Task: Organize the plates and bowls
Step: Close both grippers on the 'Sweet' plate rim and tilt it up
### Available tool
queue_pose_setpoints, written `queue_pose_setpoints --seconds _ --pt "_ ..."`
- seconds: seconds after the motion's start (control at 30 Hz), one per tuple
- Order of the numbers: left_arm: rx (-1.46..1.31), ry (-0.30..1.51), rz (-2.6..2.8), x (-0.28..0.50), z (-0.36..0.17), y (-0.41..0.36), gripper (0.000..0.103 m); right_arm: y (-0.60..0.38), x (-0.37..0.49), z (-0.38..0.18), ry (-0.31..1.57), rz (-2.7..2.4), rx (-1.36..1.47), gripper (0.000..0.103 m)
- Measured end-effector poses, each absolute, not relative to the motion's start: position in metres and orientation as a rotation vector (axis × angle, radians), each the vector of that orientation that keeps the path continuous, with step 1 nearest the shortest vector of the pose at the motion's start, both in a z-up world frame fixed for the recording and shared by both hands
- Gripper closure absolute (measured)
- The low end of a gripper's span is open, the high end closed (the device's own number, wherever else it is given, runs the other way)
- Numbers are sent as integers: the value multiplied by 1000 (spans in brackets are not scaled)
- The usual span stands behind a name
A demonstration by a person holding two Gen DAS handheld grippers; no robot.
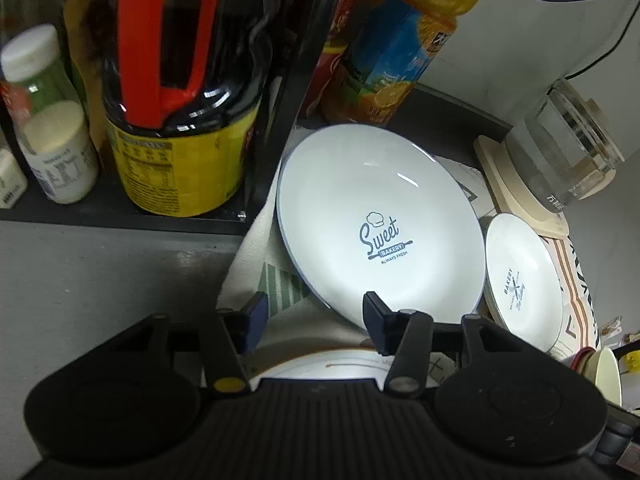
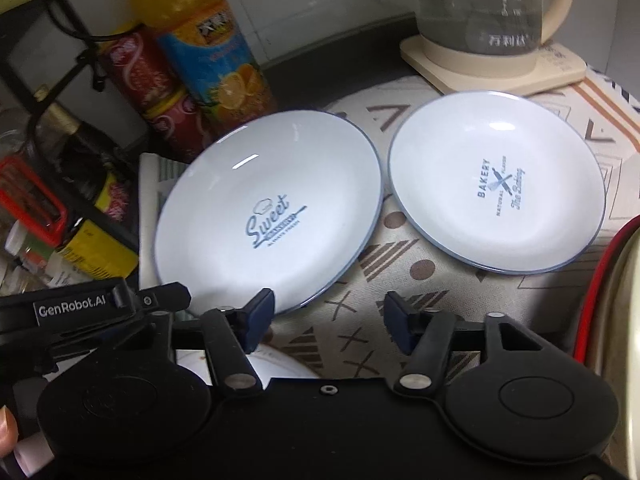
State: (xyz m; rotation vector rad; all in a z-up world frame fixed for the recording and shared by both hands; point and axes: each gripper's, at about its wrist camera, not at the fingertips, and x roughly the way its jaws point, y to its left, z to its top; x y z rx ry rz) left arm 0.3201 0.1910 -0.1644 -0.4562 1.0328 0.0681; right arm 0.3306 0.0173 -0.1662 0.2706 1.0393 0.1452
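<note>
The sorting looks barely begun: the two white blue-rimmed plates lie apart on the cloth, none stacked on the other. The "Sweet Bakery" plate (image 2: 266, 210) sits in the centre of the right wrist view, and the "Bakery" plate with crossed utensils (image 2: 498, 188) lies just beside it at centre right, rims close but not overlapping. A third plate with a brown rim (image 1: 340, 362) shows at the bottom centre of the left wrist view, mostly hidden under the gripper. A cream bowl-like rim (image 1: 608, 376) peeks in at the lower right edge, and I cannot tell what it is exactly. Everything remains to be gathered, by my reading.

The left gripper (image 1: 316, 318) hovers at lower centre with its jaws partly apart, one blue pad over the near rim of the "Sweet Bakery" plate, gripping nothing. The right gripper (image 2: 330, 320) also stands partly apart at lower centre, above bare cloth between the plates, empty.

The surface is a dark counter covered by a patterned cloth (image 2: 400, 280) with triangles, dots and crosses. At upper left stands a black rack (image 1: 276, 120) crowded with bottles and jars, an orange juice bottle (image 2: 216, 56) beside it. A glass kettle on a cream base (image 2: 492, 28) occupies the upper right, against a pale wall.
</note>
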Motion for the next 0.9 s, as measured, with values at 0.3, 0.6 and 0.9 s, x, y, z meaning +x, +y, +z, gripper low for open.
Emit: queue_pose_setpoints --seconds 0.3,0.6,0.9 --pt "-489 1050 72 332 -185 191 70 20 347 -186 1066 156 341 67" --pt "-532 1043 75 339 -193 187 83 25 354 -200 1059 171 383 80" --pt "-554 1030 93 342 -195 184 87 25 348 -189 1008 206 342 85"
